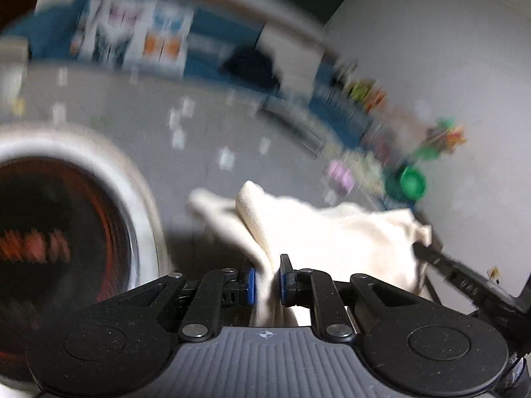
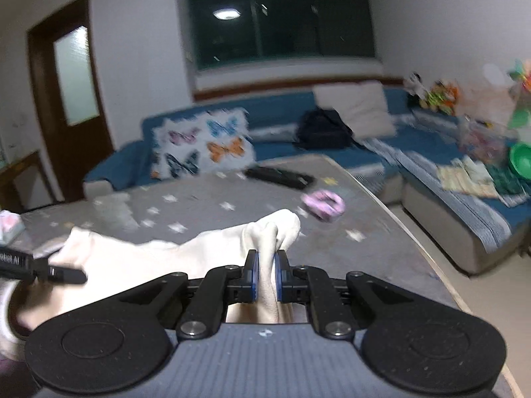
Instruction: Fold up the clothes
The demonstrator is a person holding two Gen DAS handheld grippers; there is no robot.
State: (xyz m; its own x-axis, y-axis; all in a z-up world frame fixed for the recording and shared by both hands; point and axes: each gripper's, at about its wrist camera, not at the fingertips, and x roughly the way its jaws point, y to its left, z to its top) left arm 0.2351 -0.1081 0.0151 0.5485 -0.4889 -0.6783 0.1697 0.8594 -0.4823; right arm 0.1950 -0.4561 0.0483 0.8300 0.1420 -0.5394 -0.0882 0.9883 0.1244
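Cream garment (image 2: pixel 159 255) pinched btwn L gripper (image 1: pixel 267 282) & R gripper (image 2: pixel 265 277)

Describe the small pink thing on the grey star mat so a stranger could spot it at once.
Start at the blue corner sofa and look down to the grey star-patterned mat in front of it. The pink item lies near the mat's right edge, past the cream garment. It is the only pink, crumpled thing there; the long object behind it is black.
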